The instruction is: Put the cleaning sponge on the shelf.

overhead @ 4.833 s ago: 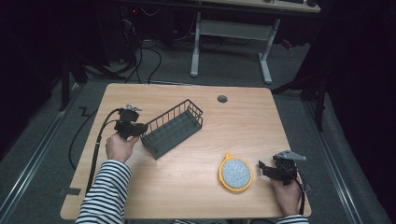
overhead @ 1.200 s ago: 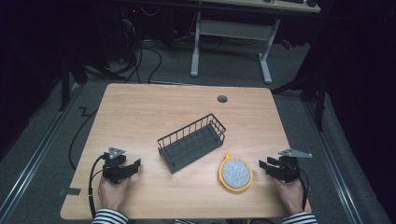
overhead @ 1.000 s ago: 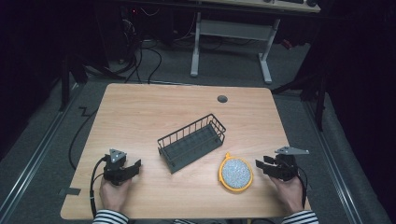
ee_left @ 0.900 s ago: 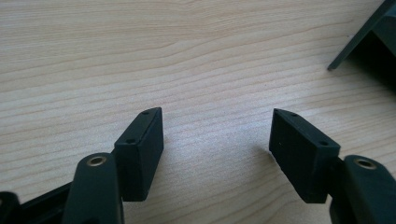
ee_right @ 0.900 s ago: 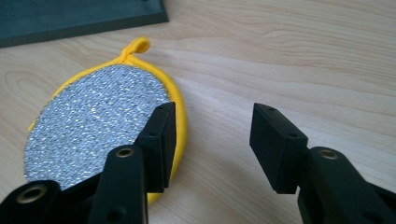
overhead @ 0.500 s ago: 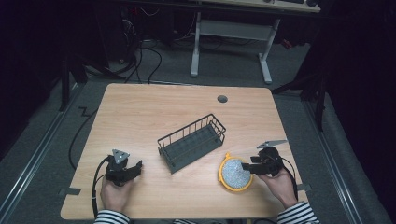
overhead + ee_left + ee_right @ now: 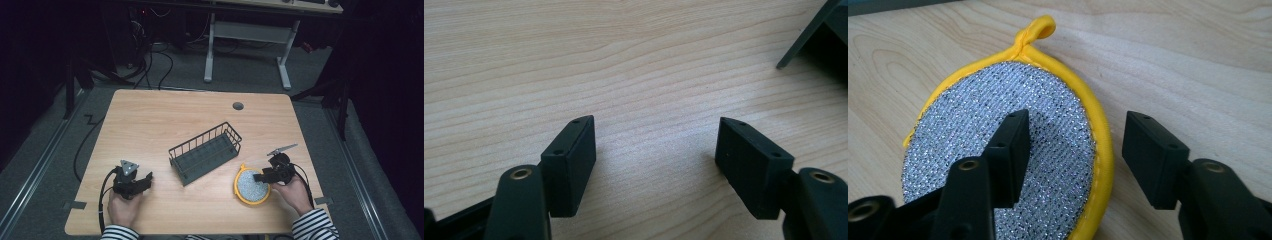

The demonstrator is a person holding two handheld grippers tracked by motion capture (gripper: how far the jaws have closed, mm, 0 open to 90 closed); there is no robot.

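The left gripper (image 7: pixel 145 179) rests open and empty on the table (image 7: pixel 150 120); the wire basket (image 7: pixel 205 153) sits mid-table. The right gripper (image 7: pixel 1073 145), jaws just closing, straddles the yellow-rimmed scouring pad's (image 7: pixel 998 165) edge without pinching. Grasping and moving remain.

Dim room, grey floor (image 7: pixel 380 165), black cables (image 7: pixel 150 60), white desk frame (image 7: pixel 247 37).

Round scouring pad, silver metallic mesh face with yellow fabric rim and small hanging loop (image 7: pixel 251 185) (image 7: pixel 1003 150): lies flat on the light wooden tabletop (image 7: pixel 165 120), mesh side up, near the front right edge, just beside the dark wire basket (image 7: pixel 205 152).
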